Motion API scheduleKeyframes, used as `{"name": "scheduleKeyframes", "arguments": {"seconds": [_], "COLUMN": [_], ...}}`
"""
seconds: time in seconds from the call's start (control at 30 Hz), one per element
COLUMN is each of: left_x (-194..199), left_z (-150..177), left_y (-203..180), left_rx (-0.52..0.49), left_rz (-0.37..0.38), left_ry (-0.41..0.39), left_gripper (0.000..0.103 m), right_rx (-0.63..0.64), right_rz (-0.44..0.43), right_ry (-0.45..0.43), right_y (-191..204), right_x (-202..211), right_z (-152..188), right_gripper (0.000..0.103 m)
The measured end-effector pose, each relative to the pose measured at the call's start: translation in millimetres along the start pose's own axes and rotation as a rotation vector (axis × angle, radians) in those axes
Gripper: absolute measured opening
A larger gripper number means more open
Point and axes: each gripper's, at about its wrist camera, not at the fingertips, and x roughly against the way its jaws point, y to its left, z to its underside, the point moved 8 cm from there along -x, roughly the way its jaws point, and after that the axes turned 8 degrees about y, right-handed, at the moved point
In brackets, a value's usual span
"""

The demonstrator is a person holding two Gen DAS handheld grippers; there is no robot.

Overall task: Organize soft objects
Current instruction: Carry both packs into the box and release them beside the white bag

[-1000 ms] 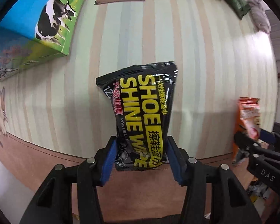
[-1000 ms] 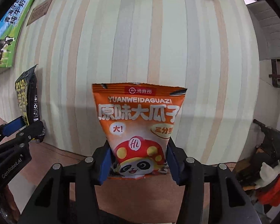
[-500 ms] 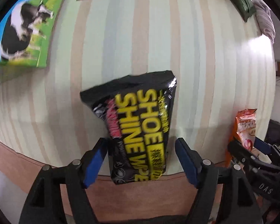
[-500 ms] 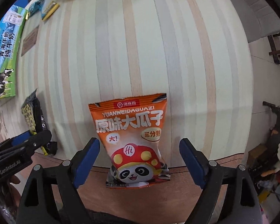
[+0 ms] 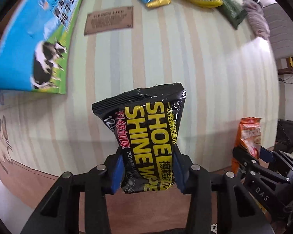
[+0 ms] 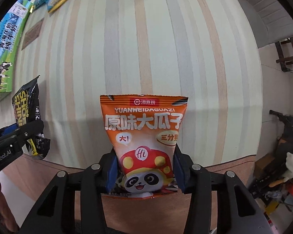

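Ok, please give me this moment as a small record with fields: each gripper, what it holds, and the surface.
left gripper: shut on black shoe shine wipes pack
right gripper: shut on orange snack bag
hold: fingers press both sides of each pack's lower part
surface: striped tablecloth
far left: milk carton box

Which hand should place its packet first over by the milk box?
Left, I'd say. The left gripper, jaws shut on the black wipes packet, is nearer the milk box at the table's left. The right gripper holds the orange snack bag farther right and would need to cross over.
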Motion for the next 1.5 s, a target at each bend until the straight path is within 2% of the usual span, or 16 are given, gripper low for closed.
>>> {"name": "scheduleKeyframes", "arguments": {"seconds": [0.1, 0.17, 0.3, 0.47, 0.57, 0.7, 0.87, 0.93, 1.03, 1.23, 1.5], "left_x": [30, 64, 144, 225, 261, 283, 267, 247, 218, 153, 120], "left_z": [8, 13, 20, 16, -1, -37, -91, -118, -140, -175, -196], "left_y": [2, 14, 63, 138, 193, 272, 353, 373, 395, 398, 391], "left_rx": [-0.004, 0.002, 0.007, 0.003, 0.005, 0.024, 0.058, 0.083, 0.092, 0.054, 0.0], "left_rz": [0.049, 0.09, 0.153, 0.191, 0.146, 0.049, 0.009, 0.007, 0.005, -0.01, -0.043], "left_ry": [-0.052, -0.1, -0.211, -0.313, -0.353, -0.377, -0.299, -0.253, -0.184, -0.035, 0.028], "left_gripper": [0.04, 0.04, 0.04, 0.04, 0.04, 0.04, 0.04, 0.04, 0.04, 0.04, 0.042], "right_rx": [0.006, 0.028, 0.094, 0.166, 0.183, 0.17, 0.14, 0.13, 0.117, 0.107, 0.071], "right_rz": [-0.077, -0.13, -0.223, -0.335, -0.376, -0.379, -0.304, -0.271, -0.201, -0.096, -0.019], "right_ry": [-0.022, -0.051, -0.12, -0.208, -0.239, -0.263, -0.249, -0.22, -0.172, -0.091, -0.04], "right_y": [15, 28, 65, 139, 195, 275, 342, 361, 381, 398, 397], "right_x": [25, 48, 102, 180, 214, 219, 197, 178, 146, 91, 42], "right_z": [9, 9, 14, 4, -11, -46, -87, -101, -115, -126, -130], "right_gripper": [0.049, 0.049, 0.049, 0.049, 0.049, 0.049, 0.049, 0.049, 0.049, 0.049, 0.049]}}
